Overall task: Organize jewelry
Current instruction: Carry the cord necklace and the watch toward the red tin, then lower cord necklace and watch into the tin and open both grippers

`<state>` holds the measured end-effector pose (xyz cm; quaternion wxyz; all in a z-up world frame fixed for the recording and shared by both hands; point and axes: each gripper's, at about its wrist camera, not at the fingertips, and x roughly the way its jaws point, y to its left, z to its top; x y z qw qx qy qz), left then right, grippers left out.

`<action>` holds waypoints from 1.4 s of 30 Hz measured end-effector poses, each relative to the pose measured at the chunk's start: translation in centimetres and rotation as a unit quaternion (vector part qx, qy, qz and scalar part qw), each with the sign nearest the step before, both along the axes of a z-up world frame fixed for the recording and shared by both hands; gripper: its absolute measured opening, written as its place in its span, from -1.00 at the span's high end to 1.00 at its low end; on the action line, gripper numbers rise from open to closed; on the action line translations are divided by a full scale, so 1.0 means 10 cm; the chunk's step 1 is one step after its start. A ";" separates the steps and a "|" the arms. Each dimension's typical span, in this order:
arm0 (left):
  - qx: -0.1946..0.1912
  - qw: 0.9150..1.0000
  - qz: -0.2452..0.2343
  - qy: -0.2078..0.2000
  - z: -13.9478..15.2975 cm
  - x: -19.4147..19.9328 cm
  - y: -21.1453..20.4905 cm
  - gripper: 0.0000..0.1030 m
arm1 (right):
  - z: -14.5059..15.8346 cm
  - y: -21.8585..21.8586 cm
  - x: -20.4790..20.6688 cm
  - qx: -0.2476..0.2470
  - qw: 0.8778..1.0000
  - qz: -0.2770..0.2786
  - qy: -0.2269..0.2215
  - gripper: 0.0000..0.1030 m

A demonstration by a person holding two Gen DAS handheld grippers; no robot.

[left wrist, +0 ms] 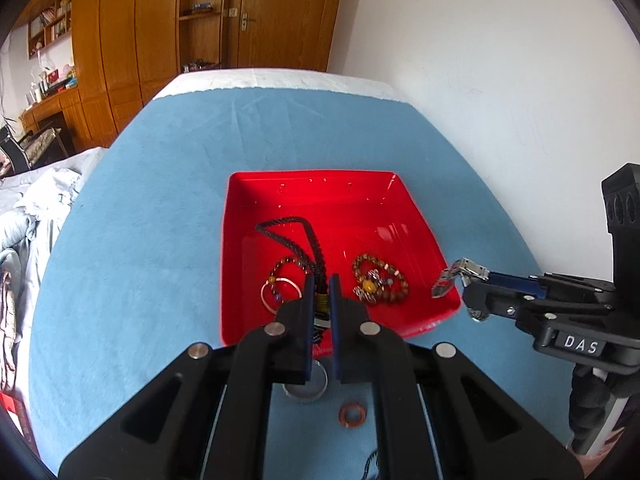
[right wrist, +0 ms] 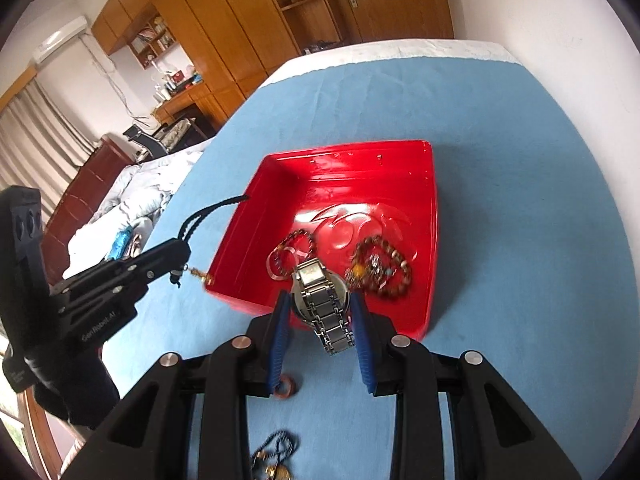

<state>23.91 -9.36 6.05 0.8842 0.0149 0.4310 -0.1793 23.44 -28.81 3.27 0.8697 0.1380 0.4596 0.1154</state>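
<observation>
In the left wrist view, a blue cloth (left wrist: 160, 200) covers the table, and a red tray (left wrist: 428, 240) sits in the middle of the frame. The left gripper (left wrist: 322, 292) fills the lower centre, its jaws nearly closed on the knot of a black cord necklace (left wrist: 308, 236) whose loop lies across the tray floor. Left of the fingers inside the tray lie a dark bead bracelet (left wrist: 286, 266) and a thin clear bangle (left wrist: 280, 294); right of them is a pile of brown bead bracelets (left wrist: 380, 284). Below the tray, between the gripper's arms, a grey disc (left wrist: 306, 390) and a copper ring (left wrist: 352, 416) rest on the cloth. At the right edge the right gripper (left wrist: 464, 280) holds a steel watch (left wrist: 460, 276) over the tray's near right corner.

In the right wrist view, the left gripper (right wrist: 182, 248) reaches in from the left edge with the cord running over the tray's left wall. At lower centre the right gripper's jaws stand fairly wide, pressed against the sides of the watch (right wrist: 320, 292), whose band hangs down over the tray's near rim. A dark chain with a gold pendant (right wrist: 276, 460) lies at the bottom edge.
</observation>
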 end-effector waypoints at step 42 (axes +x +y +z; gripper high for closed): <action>0.048 0.998 0.033 0.000 -0.29 0.05 0.04 -0.54 | -0.09 -0.03 0.09 -0.030 0.998 -0.019 -0.046 0.27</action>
